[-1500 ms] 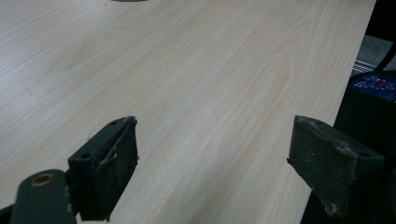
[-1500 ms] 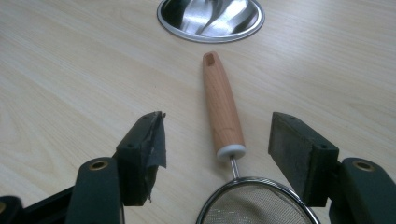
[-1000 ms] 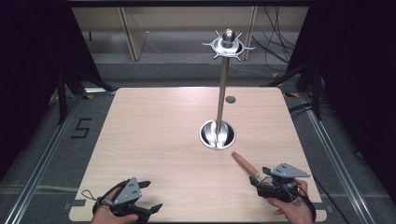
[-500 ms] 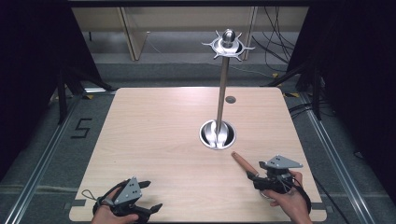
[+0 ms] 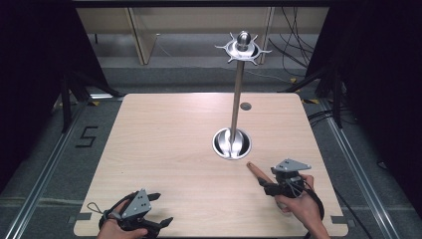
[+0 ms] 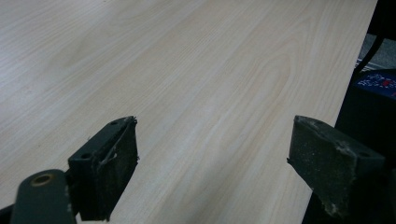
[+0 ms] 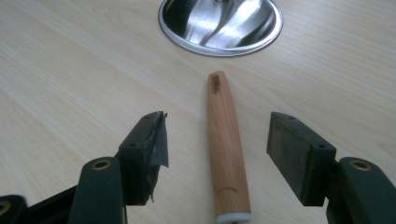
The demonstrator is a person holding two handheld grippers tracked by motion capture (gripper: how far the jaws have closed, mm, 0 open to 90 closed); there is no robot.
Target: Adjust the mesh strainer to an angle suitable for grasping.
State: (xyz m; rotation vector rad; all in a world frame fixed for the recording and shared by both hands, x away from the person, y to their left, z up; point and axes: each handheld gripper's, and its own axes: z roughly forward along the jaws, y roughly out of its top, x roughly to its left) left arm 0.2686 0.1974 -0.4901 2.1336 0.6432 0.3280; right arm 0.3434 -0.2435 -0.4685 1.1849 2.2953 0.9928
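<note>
Table: stand upright right of centre, its base on the tabletop, its pole rising to a hook ring at the top; a small disc lies on the table behind the base. Handle lying flat just before and right of the base, apart from it, between the jaws of the right gripper, touching neither pad. Left gripper at the near left edge, well apart from the handle, bare tabletop between its jaws.

Wooden handle between parted claw pads
</note>
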